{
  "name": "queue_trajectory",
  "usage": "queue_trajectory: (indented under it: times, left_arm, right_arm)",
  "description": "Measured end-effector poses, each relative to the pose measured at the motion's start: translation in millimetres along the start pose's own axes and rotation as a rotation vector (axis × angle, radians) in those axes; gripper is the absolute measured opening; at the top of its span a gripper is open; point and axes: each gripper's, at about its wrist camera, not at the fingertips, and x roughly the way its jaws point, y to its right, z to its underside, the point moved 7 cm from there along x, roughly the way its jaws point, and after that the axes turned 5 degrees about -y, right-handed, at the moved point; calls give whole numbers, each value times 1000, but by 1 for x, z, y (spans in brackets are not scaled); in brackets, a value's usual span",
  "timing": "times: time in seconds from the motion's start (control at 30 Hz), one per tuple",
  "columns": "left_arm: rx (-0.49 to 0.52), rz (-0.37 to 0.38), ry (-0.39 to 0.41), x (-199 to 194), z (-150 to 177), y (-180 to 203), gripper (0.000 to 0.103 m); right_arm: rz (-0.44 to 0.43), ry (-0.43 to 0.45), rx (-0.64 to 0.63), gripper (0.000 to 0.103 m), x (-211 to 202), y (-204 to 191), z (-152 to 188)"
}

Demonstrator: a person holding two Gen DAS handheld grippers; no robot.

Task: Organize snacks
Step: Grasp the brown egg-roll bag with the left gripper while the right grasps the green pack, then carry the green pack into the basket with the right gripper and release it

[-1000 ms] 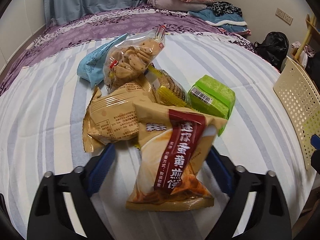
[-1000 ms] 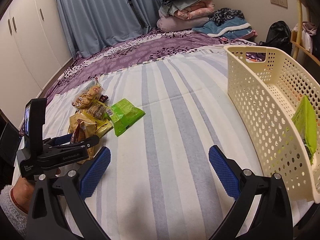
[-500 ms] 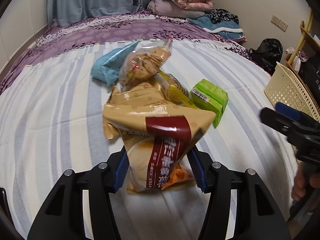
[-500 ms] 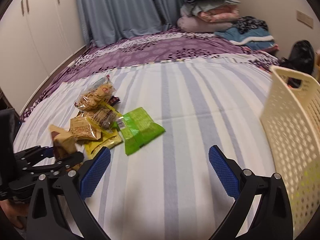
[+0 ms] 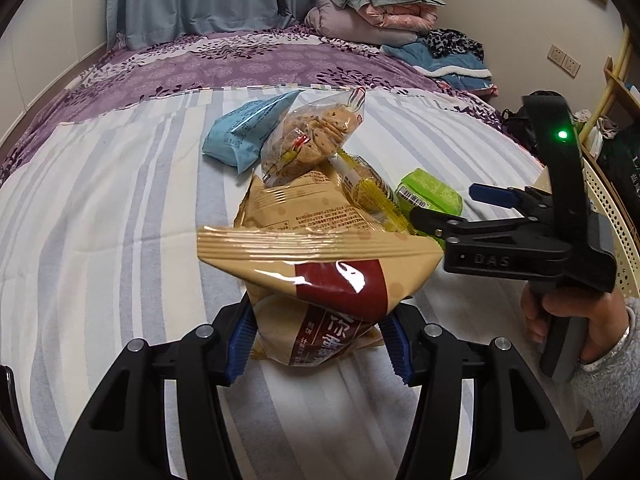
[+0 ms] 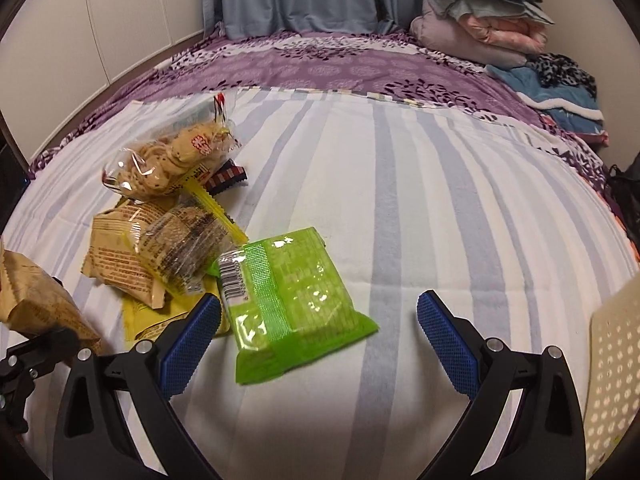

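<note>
Left wrist view: my left gripper pinches the tan snack bag above the striped bed sheet, the snack pile behind. My right gripper gapes empty over the green packet, the cream basket beside

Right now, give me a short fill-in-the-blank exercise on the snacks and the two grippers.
1. The left gripper is shut on a tan snack bag with a dark ____ band.
2. The right gripper is ____, nothing between its pads.
3. The packet nearest the right gripper is the ____ packet.
4. The snacks lie on a ____ bedsheet.

Missing words: red; open; green; striped
</note>
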Motion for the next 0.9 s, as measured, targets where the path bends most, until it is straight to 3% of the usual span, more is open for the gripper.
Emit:
queue_trajectory:
  times: [0.1,0.3,0.5,0.9]
  left_arm:
    - [6,-3,-1,5,2,1,57]
    - [7,-10,0,11,1,4,57]
    - [6,-19,-5,16,2,3,57]
    - [-22,-10,-21,25,4,-3,57]
  right_arm:
    - [5,-8,14,96,6,1,-2]
    - [-4,-1,25,68,6,-2,-3]
    - [14,9,47,57,-3,2,4]
    - [36,42,166,56,-30,30,29]
